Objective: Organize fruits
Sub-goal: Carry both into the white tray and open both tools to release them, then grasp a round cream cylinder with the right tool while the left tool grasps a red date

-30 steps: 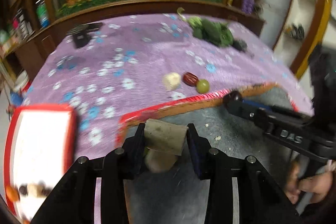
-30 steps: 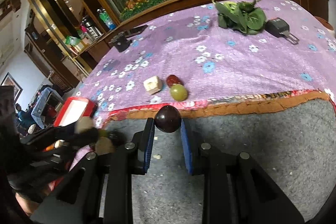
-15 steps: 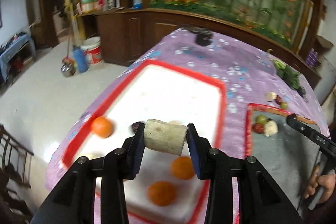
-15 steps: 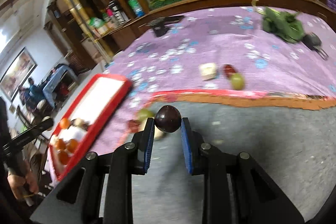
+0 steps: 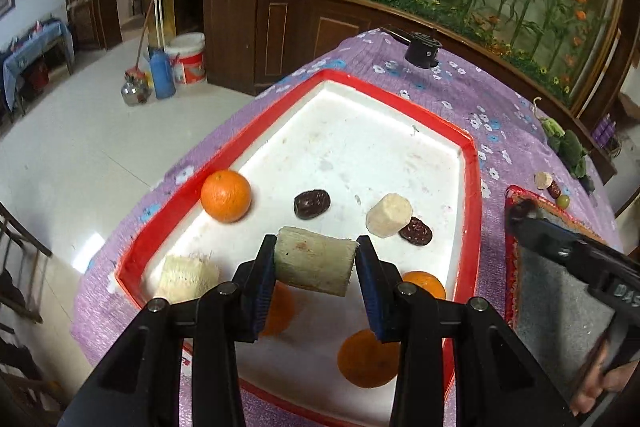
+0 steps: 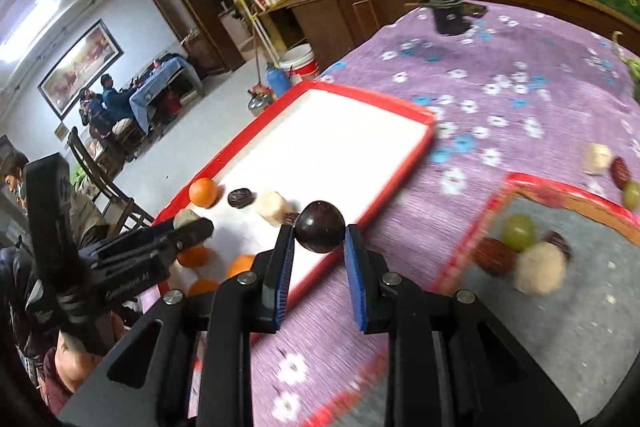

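Tongs first: the left tongs are closed on a pale fibrous cylinder of fruit, clamped end to end between the blue pads, and they hang over the near part of the red-rimmed white tray. The right tongs are closed on a small dark round fruit, held at the very tips, over the purple flowered cloth on the surface, just short of the tray's near rim. Already in the tray lie an orange, a dark wrinkled date, a peeled pale chunk with a second date touching it, another fibrous piece and more oranges partly hidden behind the left tongs. More fruit waits elsewhere: a green grape, a reddish date and a pale ball sit on the grey mat, and three small pieces lie on the cloth beyond it. Judging by this, the step in hand is delivery, both loads being carried to the tray. Next, the left tongs should lower toward a bare patch of white between the date and the oranges, then open gently so the cylinder does not roll. The right tongs need to cross the rim before letting go, since a round fruit dropped early would roll off along the cloth.
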Available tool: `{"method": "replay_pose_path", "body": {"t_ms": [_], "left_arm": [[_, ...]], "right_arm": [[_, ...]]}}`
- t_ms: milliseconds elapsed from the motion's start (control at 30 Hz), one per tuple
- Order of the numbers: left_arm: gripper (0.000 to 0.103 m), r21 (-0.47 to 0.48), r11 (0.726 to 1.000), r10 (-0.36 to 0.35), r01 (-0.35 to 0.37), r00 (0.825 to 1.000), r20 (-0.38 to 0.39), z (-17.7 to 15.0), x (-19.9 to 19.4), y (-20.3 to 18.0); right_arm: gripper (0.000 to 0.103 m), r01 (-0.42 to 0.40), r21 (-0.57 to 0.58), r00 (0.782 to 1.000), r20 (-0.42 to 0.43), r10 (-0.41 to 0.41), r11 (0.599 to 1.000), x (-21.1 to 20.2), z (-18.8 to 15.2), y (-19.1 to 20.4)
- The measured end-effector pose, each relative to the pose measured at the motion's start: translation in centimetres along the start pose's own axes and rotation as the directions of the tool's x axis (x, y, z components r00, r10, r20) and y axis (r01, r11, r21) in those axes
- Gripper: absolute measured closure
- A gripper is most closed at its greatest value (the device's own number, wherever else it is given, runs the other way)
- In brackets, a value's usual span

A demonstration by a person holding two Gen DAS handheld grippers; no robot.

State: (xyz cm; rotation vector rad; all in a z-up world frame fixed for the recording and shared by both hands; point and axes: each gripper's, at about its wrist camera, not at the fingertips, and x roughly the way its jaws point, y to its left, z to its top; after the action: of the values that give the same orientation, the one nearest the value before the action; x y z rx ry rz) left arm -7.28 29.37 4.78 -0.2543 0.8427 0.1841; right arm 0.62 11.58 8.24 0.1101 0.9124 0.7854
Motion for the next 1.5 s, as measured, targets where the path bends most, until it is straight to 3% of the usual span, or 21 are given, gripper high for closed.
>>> {"method": "replay_pose_path", "body": {"t_ms": [167, 267, 367, 467, 800, 1033, 1233, 1500], "left_arm": [[0.062, -0.008, 1.0, -0.021, 0.022, 1.0, 0.008, 0.0, -0.7, 0.7], [0.05, -0.016, 0.999, -0.035, 0.035, 0.999, 0.026, 0.2, -1.4, 1.0], [0.041, -0.022, 0.999, -0.041, 0.042, 0.998, 0.043, 0.3, -1.9, 1.1], [0.038, -0.024, 0.999, -0.047, 0.048, 0.998, 0.052, 0.5, -2.2, 1.2], [0.037, 0.003, 0.999, -0.04, 0.04, 0.997, 0.06, 0.2, -3.6, 0.5], [0.034, 0.041, 0.999, -0.036, 0.032, 0.994, 0.099, -0.2, -5.9, -0.8], [0.03, 0.089, 0.995, -0.05, 0.04, 0.993, 0.108, -0.9, -7.0, -3.4], [0.026, 0.213, 0.977, -0.057, 0.034, 0.993, 0.101, -2.3, -7.8, -8.1]], "right_arm": [[0.074, 0.03, -0.02, 0.999, -0.026, -0.03, 0.999, 2.9, 1.3, 1.1], [0.074, 0.04, -0.01, 0.998, -0.042, -0.041, 0.999, 4.2, 1.8, 0.8], [0.062, 0.037, 0.009, 0.998, -0.045, -0.037, 0.999, 4.6, 2.0, 0.9], [0.06, 0.047, 0.0, 0.998, -0.031, -0.047, 0.999, 4.1, 2.0, 1.1], [0.059, 0.078, 0.082, 0.996, 0.042, -0.082, 0.994, -1.6, 0.7, -1.2], [0.053, 0.178, 0.166, 0.974, 0.112, -0.198, 0.97, -7.9, -3.4, -5.3], [0.053, 0.242, 0.251, 0.958, 0.093, -0.273, 0.937, -11.1, -6.8, -9.6], [0.052, 0.239, 0.255, 0.962, 0.068, -0.264, 0.937, -11.8, -8.2, -11.2]]}}
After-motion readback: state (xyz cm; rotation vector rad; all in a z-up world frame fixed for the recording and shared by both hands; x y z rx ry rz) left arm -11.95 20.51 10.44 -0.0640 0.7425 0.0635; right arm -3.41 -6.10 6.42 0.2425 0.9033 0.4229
